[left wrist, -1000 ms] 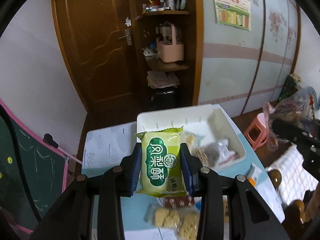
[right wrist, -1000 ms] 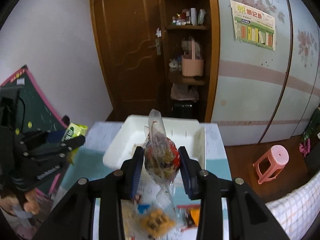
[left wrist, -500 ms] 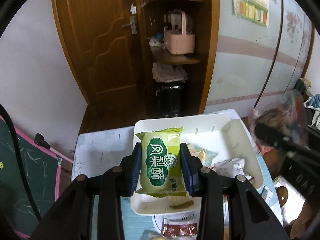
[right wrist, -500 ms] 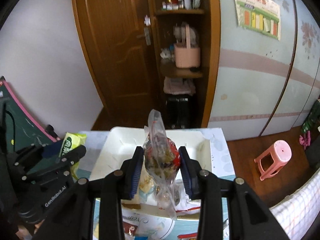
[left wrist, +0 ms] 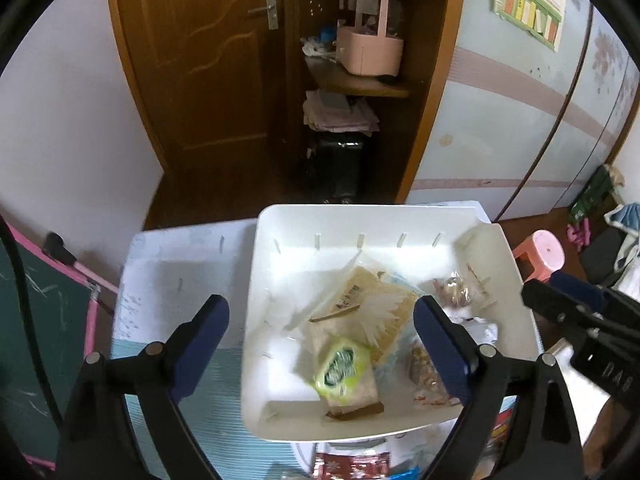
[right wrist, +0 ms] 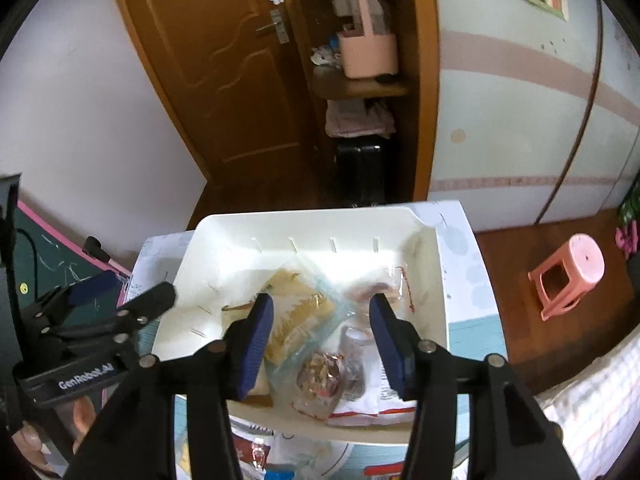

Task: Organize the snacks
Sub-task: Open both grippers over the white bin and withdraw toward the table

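Left wrist view: the left gripper (left wrist: 320,340) hung above a white plastic bin (left wrist: 400,216), its blue-padded jaws spread wide and still opening, with nothing pressed between them. Below the gap, a green and yellow snack packet (left wrist: 342,366) lay inside the bin near its front wall, tilted and slightly blurred, free of both pads. Beside it lay a tan wafer packet (left wrist: 372,300) and other clear-wrapped snacks (left wrist: 454,290). The bin sat on a white table (left wrist: 168,276) with a pale blue striped mat (left wrist: 132,364) under its near edge. The right gripper (left wrist: 576,312) entered from the right edge, over the bin's right rim.

Right wrist view: the right gripper (right wrist: 322,320) pointed down into the same bin (right wrist: 304,216), its jaws partly apart and opening. A clear bag of brown and red snacks (right wrist: 320,376) lay in the bin beneath and between the pads, touching neither. A red and white packet (right wrist: 372,404) lay just beside it, toward the front rim. The left gripper (right wrist: 124,296) showed at the left edge, over the bin's left rim, with fingers of a hand (right wrist: 82,416) visible beneath it. A pink stool (right wrist: 568,276) stood on the floor well to the right.
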Demonstrator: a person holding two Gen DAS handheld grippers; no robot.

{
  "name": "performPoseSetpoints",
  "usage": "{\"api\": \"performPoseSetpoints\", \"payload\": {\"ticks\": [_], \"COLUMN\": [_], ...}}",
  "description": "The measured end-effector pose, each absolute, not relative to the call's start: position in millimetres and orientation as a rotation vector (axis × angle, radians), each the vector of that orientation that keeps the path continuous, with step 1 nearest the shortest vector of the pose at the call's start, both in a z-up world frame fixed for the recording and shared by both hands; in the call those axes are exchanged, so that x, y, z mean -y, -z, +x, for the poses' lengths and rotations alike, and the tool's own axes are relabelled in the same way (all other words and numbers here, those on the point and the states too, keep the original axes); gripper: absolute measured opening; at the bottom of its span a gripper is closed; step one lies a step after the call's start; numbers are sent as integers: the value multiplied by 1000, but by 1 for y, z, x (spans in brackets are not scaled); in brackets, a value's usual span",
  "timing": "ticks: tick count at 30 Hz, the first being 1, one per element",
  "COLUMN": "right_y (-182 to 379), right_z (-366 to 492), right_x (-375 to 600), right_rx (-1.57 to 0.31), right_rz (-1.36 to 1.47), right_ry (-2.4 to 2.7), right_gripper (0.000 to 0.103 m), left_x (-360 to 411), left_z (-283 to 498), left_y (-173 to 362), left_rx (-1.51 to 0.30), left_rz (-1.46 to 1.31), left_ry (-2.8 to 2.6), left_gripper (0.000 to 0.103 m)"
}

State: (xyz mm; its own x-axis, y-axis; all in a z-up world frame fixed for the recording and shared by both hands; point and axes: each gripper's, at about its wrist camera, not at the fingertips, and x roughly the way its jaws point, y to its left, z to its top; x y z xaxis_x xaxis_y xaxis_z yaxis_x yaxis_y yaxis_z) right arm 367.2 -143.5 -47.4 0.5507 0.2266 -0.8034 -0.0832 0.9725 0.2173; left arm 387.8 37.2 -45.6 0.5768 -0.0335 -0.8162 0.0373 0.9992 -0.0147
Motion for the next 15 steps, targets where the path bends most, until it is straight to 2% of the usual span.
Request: {"api": "performPoseSetpoints", "payload": {"ticks": [15], "right_y": [1], "right_z": [303], "right_x": [148], "right_rx": [-914], "right_rz": [133], "right_ry": [-197], "right_gripper": [51], "left_x": [-42], "left_z": [306], "left_y": [-10], "left_rx": [-806], "left_rz": [6], "left_ry": [63], "left_gripper": [93]}}
